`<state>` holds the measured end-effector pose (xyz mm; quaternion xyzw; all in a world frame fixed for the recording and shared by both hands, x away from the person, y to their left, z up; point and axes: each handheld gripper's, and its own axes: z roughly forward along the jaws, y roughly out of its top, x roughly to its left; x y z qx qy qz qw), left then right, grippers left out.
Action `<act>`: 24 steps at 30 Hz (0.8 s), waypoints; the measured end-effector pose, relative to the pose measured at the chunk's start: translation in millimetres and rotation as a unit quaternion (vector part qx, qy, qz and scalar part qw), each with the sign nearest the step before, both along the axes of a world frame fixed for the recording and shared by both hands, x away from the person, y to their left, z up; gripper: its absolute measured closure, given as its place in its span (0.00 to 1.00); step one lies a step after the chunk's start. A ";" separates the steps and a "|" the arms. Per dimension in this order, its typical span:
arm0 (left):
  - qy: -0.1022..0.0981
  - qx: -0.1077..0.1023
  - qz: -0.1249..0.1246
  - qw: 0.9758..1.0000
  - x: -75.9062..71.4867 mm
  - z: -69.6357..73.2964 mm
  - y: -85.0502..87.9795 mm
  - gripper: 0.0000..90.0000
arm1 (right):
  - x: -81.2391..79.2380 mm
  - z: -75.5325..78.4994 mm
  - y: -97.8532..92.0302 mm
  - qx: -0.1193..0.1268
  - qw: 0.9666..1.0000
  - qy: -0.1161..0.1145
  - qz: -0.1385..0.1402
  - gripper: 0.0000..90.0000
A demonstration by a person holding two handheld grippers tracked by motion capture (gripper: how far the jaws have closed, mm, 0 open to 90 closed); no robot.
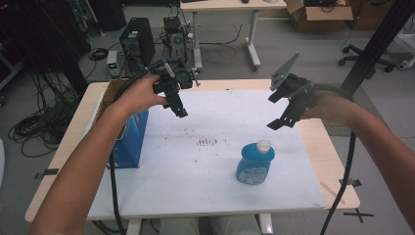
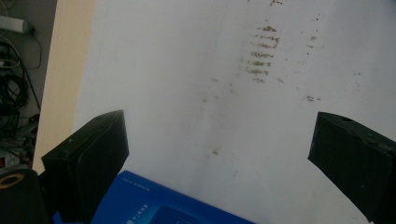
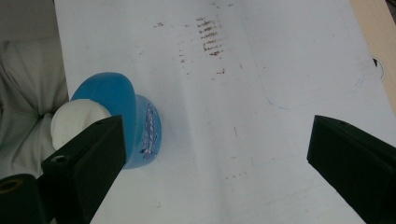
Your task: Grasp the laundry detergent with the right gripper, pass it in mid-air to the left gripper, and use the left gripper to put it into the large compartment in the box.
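Observation:
A blue bottle [image 1: 255,165] with a white cap stands upright on the white mat [image 1: 210,191], right of centre; in the right gripper view the bottle [image 3: 123,116] sits behind the left jaw. My right gripper [image 1: 281,108] hovers above and behind the bottle, open, with nothing between its jaws [image 3: 217,154]. My left gripper [image 1: 178,105] hangs over the mat's back left, open and empty [image 2: 219,154]. A blue box [image 1: 131,139] stands at the left of the table; its top edge [image 2: 154,200] lies just below the left gripper.
Brown smudges [image 1: 208,142] mark the middle of the mat. An open cardboard box [image 1: 111,93] sits behind the blue box at the table's left edge. Beyond the table are a computer tower [image 1: 137,43], cables and another desk [image 1: 230,6]. A black frame post [image 1: 377,44] rises at the right.

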<state>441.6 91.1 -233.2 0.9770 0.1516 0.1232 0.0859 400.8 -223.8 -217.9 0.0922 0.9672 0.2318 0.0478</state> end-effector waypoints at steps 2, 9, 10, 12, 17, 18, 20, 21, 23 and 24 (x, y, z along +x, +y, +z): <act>0.001 0.004 -0.002 1.000 0.1 0.8 -0.2 0.06 | -0.5 0.3 -0.4 0.000 1.000 0.000 0.000 0.05; 0.000 0.001 0.002 1.000 -1.0 0.8 -0.2 0.06 | -7.1 4.1 -4.4 0.006 1.000 0.002 0.002 0.05; -0.001 0.001 0.002 1.000 -1.5 0.9 -0.2 0.06 | -7.1 4.1 -4.4 0.006 1.000 0.002 0.002 0.05; -0.001 0.000 0.002 1.000 -2.1 1.4 -0.2 0.06 | -10.6 6.0 -5.5 0.009 1.000 0.002 0.004 0.05; -0.003 0.000 0.003 1.000 -4.0 2.9 0.2 0.06 | -20.2 10.8 -10.1 0.008 1.000 0.001 0.007 0.04; -0.003 -0.001 0.004 1.000 -4.4 2.8 0.2 0.06 | -21.9 11.4 -11.1 0.010 1.000 0.000 0.008 0.04; -0.003 0.001 0.003 1.000 -4.7 3.0 0.2 0.06 | -23.5 11.9 -11.8 0.011 1.000 0.000 0.008 0.04; -0.003 0.001 0.003 1.000 -5.0 3.2 0.1 0.06 | -27.9 12.8 -14.1 0.013 1.000 -0.001 0.010 0.04; -0.003 0.001 0.002 1.000 -5.3 3.3 -0.2 0.06 | -32.0 12.9 -16.4 0.015 1.000 -0.001 0.011 0.04; -0.003 0.002 0.002 1.000 -5.3 3.5 -0.5 0.06 | -33.9 12.8 -17.7 0.015 1.000 -0.001 0.012 0.04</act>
